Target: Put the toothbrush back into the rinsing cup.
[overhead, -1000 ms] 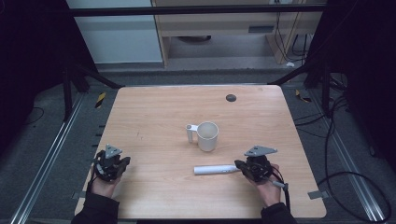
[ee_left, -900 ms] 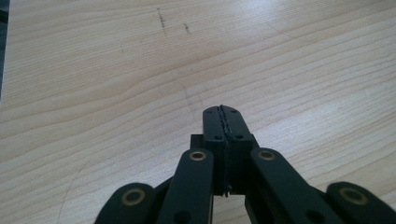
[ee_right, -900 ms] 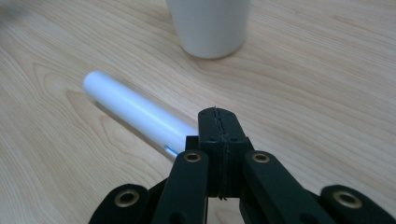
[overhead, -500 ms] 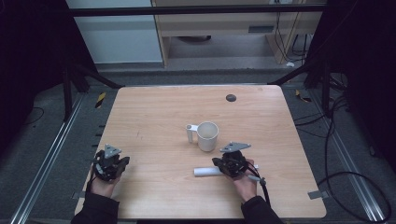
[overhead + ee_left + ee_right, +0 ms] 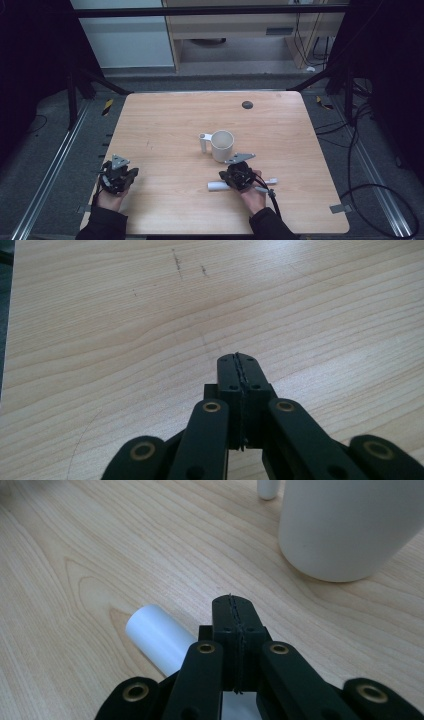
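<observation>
A white mug (image 5: 222, 145) stands upright near the table's middle, its handle to the left. A white tube (image 5: 216, 186) lies flat in front of it, running left to right. My right gripper (image 5: 236, 175) hovers over the tube's middle, jaws shut with nothing between them. In the right gripper view the tube (image 5: 155, 636) passes under the shut jaws (image 5: 235, 602), and the mug (image 5: 350, 525) stands close ahead to the right. My left gripper (image 5: 118, 178) rests shut at the front left over bare wood, its jaws pressed together (image 5: 238, 360).
A small black disc (image 5: 247, 104) lies near the far edge of the wooden table (image 5: 165, 125). Dark floor, rails and cables surround the table. The table's left half between the grippers holds nothing but faint scratches (image 5: 177, 265).
My right gripper has moved left from the tube's right end to above its middle, just in front of the mug. The left gripper, mug and tube have stayed put.
</observation>
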Demonstrator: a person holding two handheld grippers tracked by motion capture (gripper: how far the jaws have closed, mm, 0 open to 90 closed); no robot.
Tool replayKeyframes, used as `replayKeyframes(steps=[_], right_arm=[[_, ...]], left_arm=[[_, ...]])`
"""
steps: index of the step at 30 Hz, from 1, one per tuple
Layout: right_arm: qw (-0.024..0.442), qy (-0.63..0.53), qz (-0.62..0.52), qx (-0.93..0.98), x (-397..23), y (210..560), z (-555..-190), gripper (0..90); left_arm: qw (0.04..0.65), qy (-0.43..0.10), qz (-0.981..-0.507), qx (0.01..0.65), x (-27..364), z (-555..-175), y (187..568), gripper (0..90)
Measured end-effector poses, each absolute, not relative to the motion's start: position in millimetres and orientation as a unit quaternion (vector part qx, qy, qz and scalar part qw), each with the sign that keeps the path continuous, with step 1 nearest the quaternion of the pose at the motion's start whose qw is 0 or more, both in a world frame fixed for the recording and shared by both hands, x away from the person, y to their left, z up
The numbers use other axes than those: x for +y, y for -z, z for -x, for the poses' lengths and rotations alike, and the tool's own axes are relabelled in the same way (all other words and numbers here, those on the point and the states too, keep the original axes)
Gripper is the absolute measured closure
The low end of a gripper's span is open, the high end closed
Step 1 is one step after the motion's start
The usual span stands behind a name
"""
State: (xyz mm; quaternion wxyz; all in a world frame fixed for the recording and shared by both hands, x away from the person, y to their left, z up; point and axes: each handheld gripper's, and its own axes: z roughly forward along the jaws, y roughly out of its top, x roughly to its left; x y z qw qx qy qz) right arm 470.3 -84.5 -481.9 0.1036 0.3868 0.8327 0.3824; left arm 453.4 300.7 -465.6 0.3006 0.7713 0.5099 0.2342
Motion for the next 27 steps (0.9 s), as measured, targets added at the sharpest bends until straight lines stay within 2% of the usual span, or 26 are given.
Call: replayKeyframes(steps=[27], right_arm=[[0.096,-0.357,-0.37,0.852,-87.5,483.1,-458.4,90.0]], left_arm=[[0.301,-0.234,-0.771,0.51,300.7,-453.0,465.3,88.8]])
